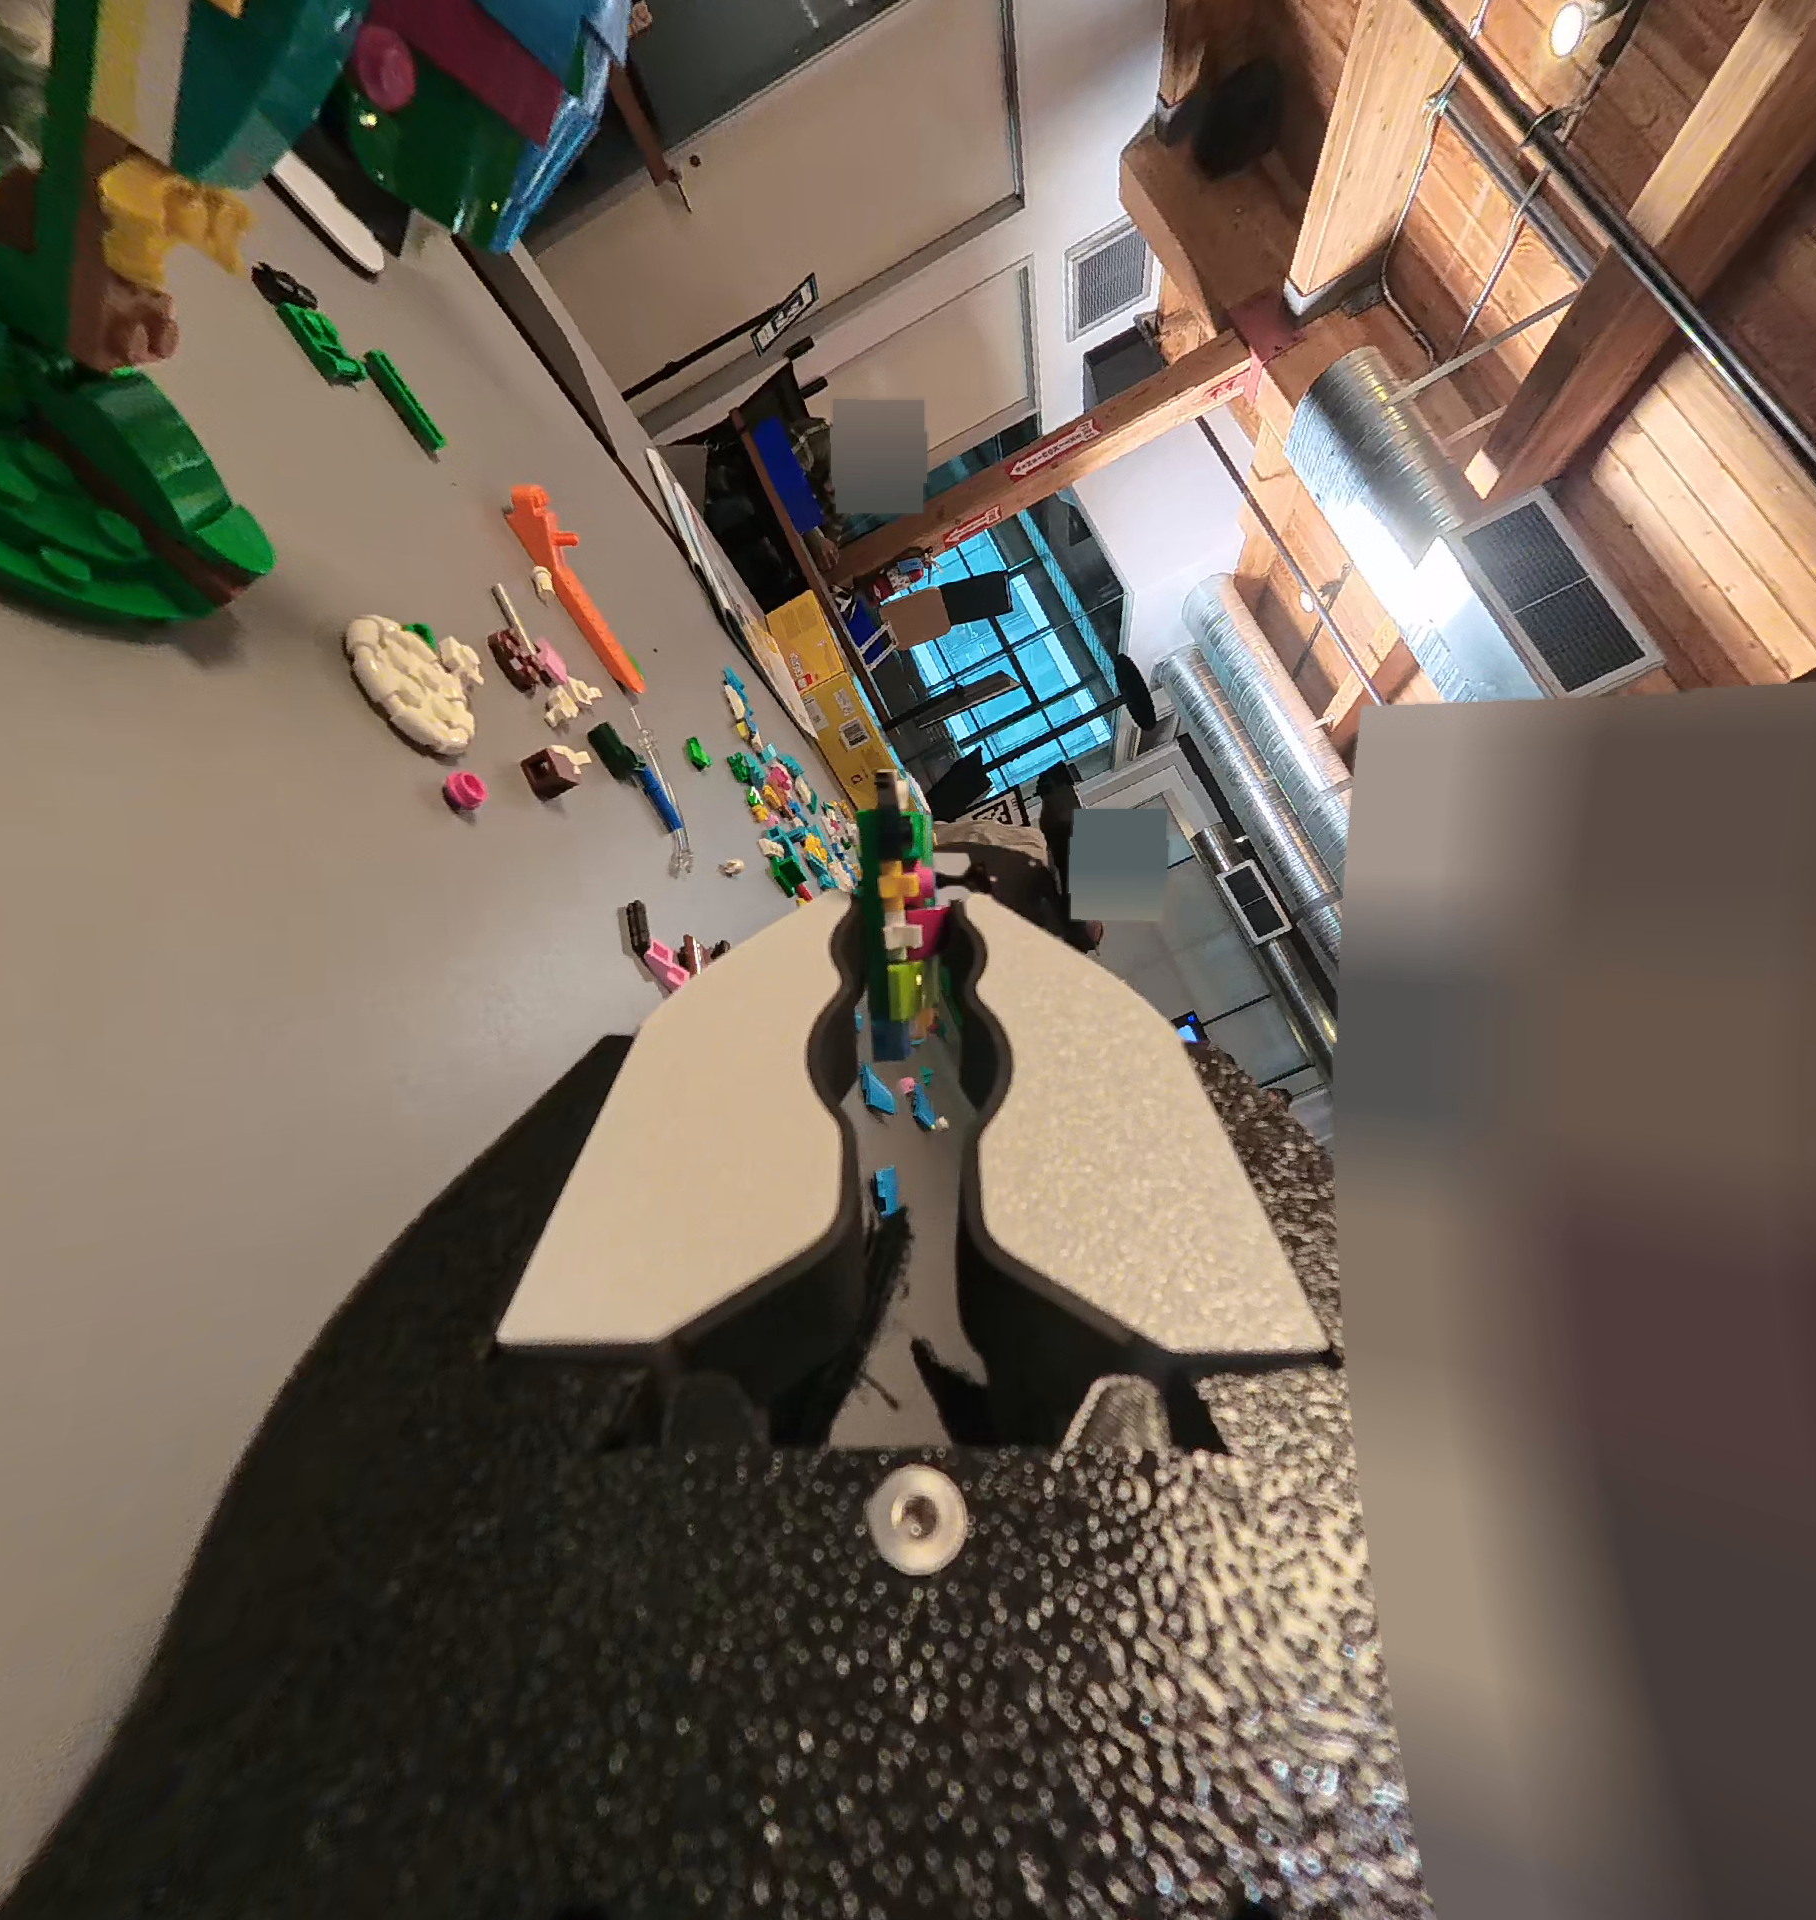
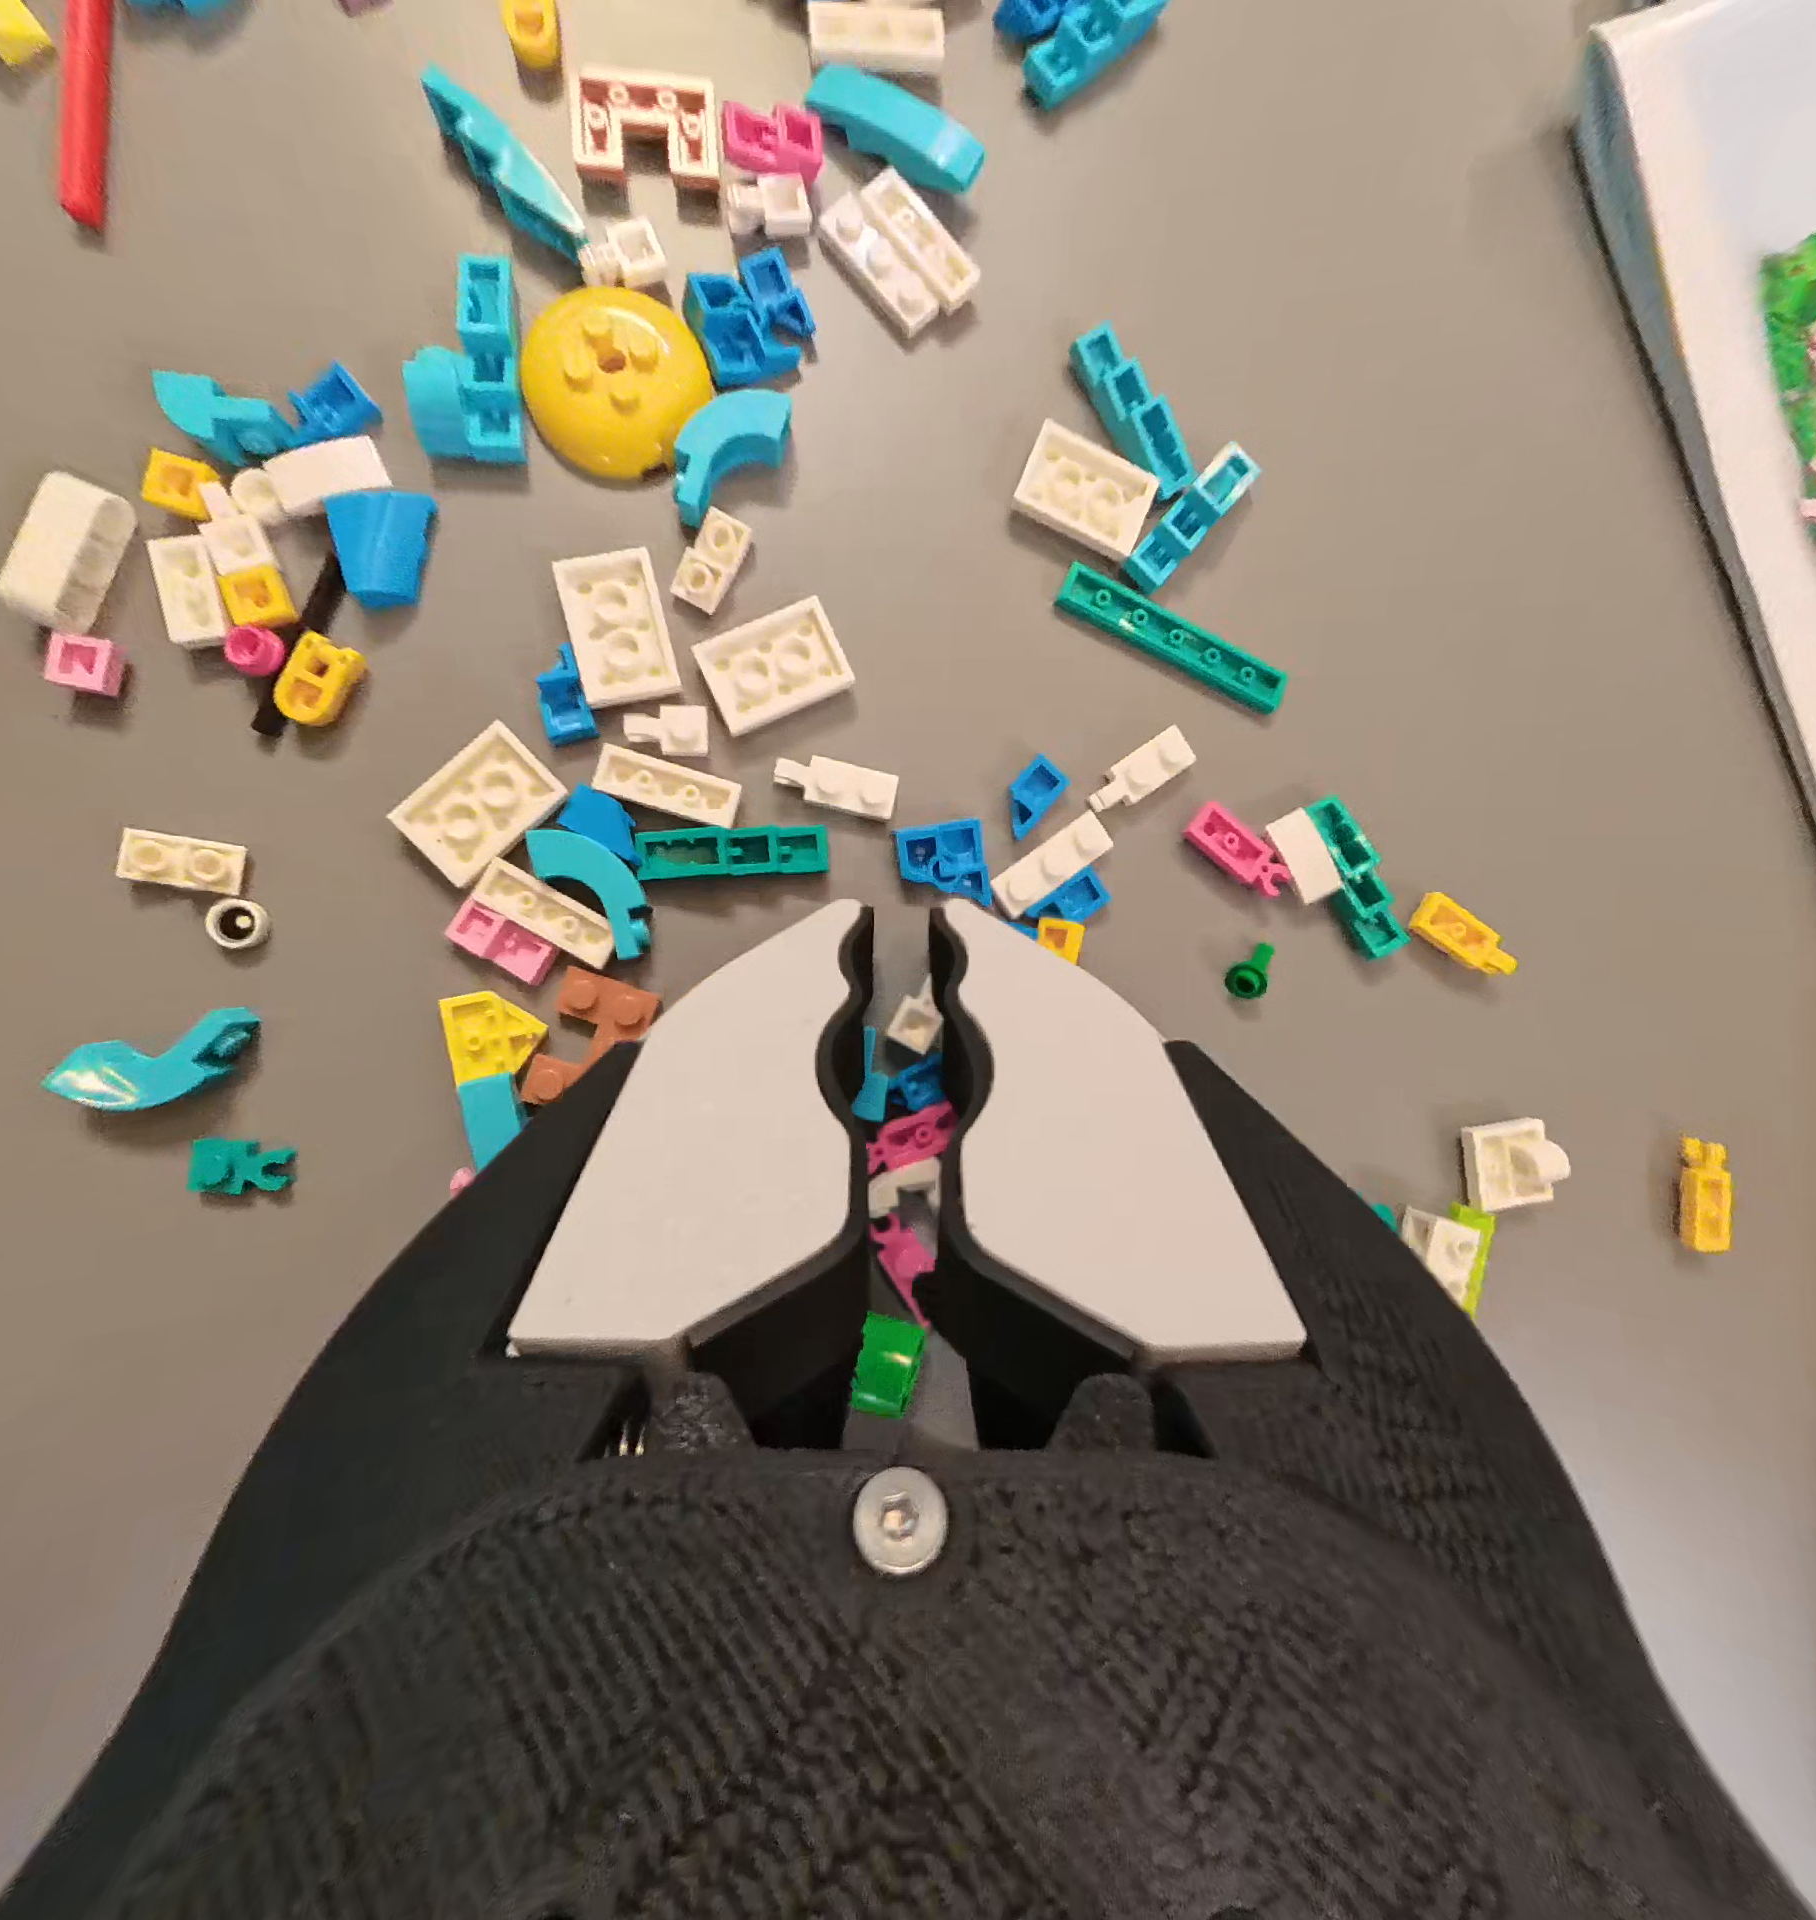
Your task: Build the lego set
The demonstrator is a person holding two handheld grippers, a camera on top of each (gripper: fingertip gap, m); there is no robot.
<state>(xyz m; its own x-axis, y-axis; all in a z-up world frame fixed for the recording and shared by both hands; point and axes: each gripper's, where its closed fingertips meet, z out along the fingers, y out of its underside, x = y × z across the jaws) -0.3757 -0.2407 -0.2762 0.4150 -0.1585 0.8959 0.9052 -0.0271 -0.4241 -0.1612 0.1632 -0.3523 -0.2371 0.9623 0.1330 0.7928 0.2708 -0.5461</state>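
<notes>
My left gripper (image 1: pixel 902 914) is shut on a small multicoloured Lego sub-assembly (image 1: pixel 893 883) of green, yellow, pink, white and blue bricks. It holds it up above the grey table (image 1: pixel 156 987). A large green and teal Lego model (image 1: pixel 83 468) stands at the far left. My right gripper (image 2: pixel 901 920) hovers over a spread of loose pieces with its jaws nearly together; I see nothing held at the tips. Small white, blue and pink pieces (image 2: pixel 909 1127) show on the table through the gap. A yellow dome (image 2: pixel 613 379) and white plates (image 2: pixel 774 665) lie ahead.
An instruction booklet (image 2: pixel 1714 416) lies at the right edge. A red bar (image 2: pixel 85 114) lies far left, a long teal plate (image 2: pixel 1169 636) to the right. In the left wrist view a white cloud piece (image 1: pixel 410 681) and an orange piece (image 1: pixel 571 592) lie on the table. The left gripper's tips are roughly 45 centimeters from the right gripper's. From my right tips it is roughly 10 centimeters to the yellow dome (image 2: pixel 613 379); from my left, 40 centimeters.
</notes>
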